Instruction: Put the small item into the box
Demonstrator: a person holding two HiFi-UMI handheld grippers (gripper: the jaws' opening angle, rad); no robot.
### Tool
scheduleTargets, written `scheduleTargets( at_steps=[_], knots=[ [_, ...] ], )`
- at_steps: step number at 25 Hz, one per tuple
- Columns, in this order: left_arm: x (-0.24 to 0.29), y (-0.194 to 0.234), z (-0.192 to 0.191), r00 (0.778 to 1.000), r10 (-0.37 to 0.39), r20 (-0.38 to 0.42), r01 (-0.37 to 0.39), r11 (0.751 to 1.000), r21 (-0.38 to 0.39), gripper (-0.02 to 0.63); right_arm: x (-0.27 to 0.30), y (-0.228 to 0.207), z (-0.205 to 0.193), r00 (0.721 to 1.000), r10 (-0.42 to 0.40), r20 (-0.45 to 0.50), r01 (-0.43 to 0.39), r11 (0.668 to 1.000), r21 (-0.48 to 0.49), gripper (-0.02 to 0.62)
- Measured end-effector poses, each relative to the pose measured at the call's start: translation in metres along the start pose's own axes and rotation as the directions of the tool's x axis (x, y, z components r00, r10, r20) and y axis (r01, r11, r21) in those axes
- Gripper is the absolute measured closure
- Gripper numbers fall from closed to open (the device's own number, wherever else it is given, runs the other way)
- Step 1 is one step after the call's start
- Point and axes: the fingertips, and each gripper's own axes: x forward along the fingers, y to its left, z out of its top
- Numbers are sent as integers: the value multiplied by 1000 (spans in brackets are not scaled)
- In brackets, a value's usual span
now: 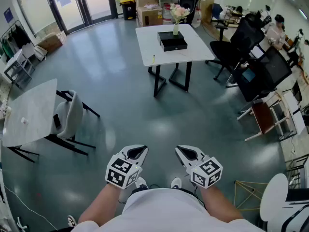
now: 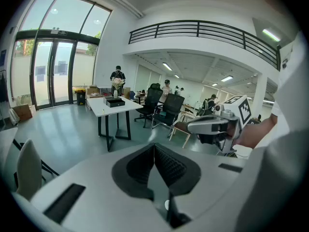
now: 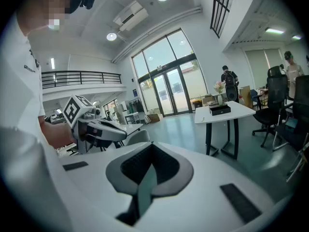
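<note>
Grey-green floor fills a wide office hall. Close to the person's body, the left gripper (image 1: 136, 152) and right gripper (image 1: 187, 153) sit side by side, each with its jaws pressed together on nothing. Well ahead across the floor stands a white table (image 1: 145, 42). It bears the black box (image 1: 173, 41), a flower vase (image 1: 176, 18) and, near its front left edge, the small item (image 1: 154, 59), a yellowish speck too tiny to identify. A grey chair (image 1: 70, 112) stands off to the left, black office chairs (image 1: 239, 42) to the right.
</note>
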Motion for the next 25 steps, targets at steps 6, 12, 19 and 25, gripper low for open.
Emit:
scheduleTargets(
  at_steps=[6,12,19,25],
  knots=[
    [-3,3,-1,1000,-2,-1,2,1000,4,589,2,2,0,1000,-5,-3,5,1000,-3,580],
    [-2,3,1,1000,-6,5,6,1000,6,589,3,2,-3,1000,-4,-16,4,1000,-4,580],
    [-5,17,0,1000,-13,8,13,1000,2,589,14,8,1,1000,-8,-8,8,1000,19,580],
    [-16,36,-6,999,-36,9,36,999,-4,589,37,21,4,999,-35,-20,36,999,33,578]
  ],
)
